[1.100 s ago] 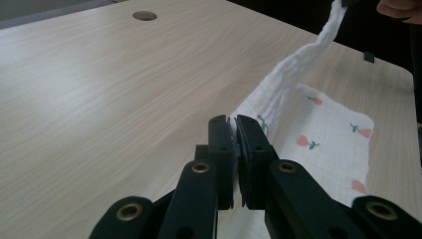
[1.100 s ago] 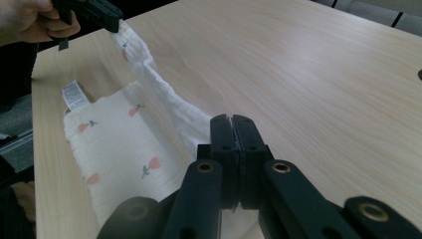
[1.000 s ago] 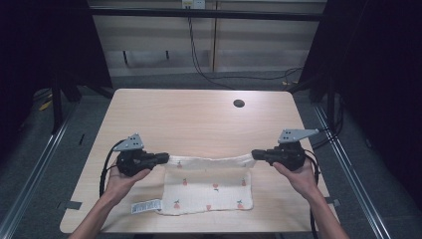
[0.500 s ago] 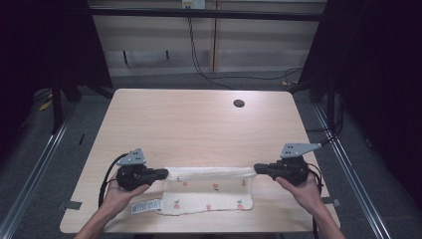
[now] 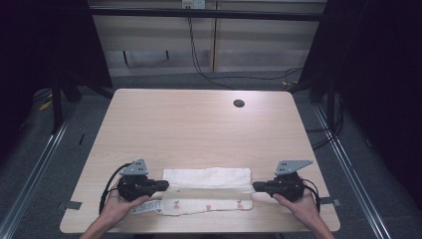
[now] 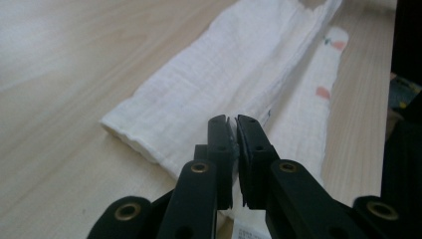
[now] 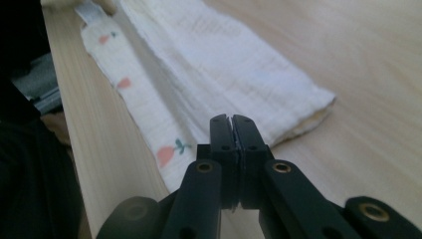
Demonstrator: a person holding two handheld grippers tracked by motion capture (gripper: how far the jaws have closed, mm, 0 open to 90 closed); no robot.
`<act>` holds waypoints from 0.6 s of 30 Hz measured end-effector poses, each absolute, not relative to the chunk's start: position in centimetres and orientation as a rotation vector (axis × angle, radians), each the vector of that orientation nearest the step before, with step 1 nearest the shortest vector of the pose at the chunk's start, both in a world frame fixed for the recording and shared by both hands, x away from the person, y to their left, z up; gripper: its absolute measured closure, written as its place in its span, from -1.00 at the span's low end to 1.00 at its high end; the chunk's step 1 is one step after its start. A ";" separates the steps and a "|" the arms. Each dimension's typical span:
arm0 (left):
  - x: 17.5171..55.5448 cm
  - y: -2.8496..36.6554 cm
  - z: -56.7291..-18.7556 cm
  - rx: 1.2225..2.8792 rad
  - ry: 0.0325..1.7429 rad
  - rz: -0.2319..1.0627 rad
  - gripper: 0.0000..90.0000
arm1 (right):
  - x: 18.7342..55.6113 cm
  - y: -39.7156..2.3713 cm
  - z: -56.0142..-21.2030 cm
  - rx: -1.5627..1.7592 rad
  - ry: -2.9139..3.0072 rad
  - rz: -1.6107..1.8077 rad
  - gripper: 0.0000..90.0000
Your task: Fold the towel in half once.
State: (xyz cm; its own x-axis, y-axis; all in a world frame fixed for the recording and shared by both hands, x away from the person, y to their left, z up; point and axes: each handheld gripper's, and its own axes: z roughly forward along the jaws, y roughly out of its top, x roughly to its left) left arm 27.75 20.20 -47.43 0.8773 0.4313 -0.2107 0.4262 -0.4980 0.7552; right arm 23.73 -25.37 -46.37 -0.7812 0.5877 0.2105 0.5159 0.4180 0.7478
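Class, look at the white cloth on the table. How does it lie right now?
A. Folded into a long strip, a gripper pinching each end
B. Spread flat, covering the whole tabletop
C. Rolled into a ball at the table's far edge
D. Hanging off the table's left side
A: the cloth lies as a folded strip near the table's front edge, with the left gripper and the right gripper shut on its two ends.

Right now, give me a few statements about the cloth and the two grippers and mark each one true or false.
1. The white cloth lies folded near the table's front edge. True.
2. The left gripper has its jaws wide open above the cloth. False: the jaws are closed on the cloth's left end, with fabric pinched between them.
3. The right gripper is at the cloth's right end with its jaws closed. True.
4. The cloth is plain white with no pattern. False: small orange-red motifs with green bits show on the lower layer.
5. A dark round hole sits in the tabletop towards the far right. True.
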 end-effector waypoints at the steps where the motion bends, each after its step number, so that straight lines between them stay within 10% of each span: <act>1: 27.7 20.2 -47.4 2.158 0.608 0.008 0.90 | 23.6 -25.3 -46.8 1.004 2.590 1.286 0.96; 18: 26.8 21.1 -47.8 2.144 0.575 -0.088 0.86 | 22.1 -24.5 -47.2 1.002 2.653 1.306 0.59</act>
